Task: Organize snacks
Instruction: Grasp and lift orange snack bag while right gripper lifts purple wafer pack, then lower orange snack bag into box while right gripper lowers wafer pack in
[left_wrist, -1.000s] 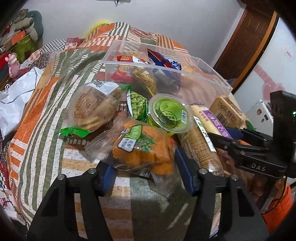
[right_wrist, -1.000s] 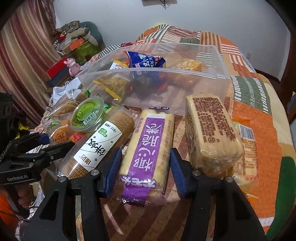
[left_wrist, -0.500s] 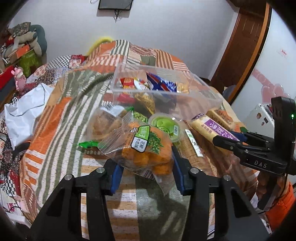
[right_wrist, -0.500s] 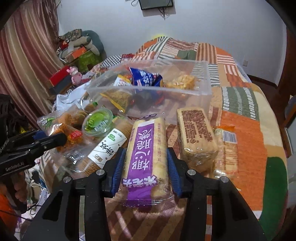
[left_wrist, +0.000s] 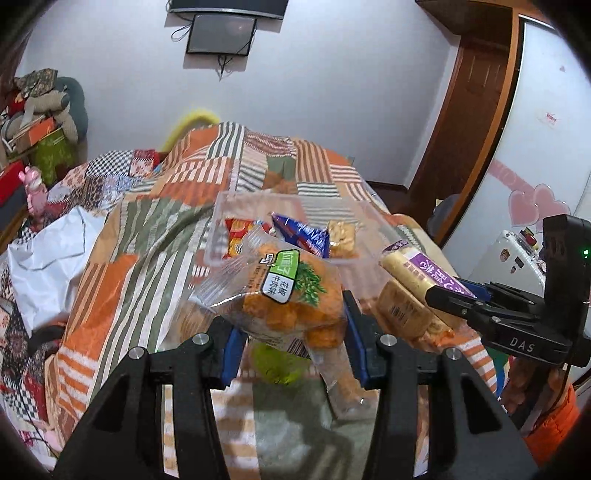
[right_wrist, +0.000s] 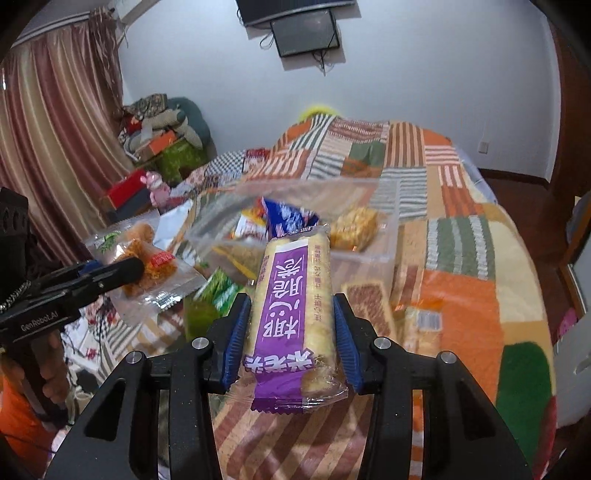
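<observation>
Two grippers, one packet each: the left gripper (left_wrist: 291, 341) is clamped on one orange snack bag (left_wrist: 286, 302), lifted above the quilt (left_wrist: 147, 229). The right gripper (right_wrist: 290, 341) pinches one purple-labelled cracker pack (right_wrist: 291, 306), raised, long axis pointing ahead toward the single clear bin (right_wrist: 384, 236).

Clear bin (left_wrist: 369, 218) lies ahead of both grippers; orange-snack bag (left_wrist: 291, 299) sits between left gripper (left_wrist: 291, 341) fingers, wrapped bar (right_wrist: 291, 314) between right gripper (right_wrist: 291, 339) fingers
</observation>
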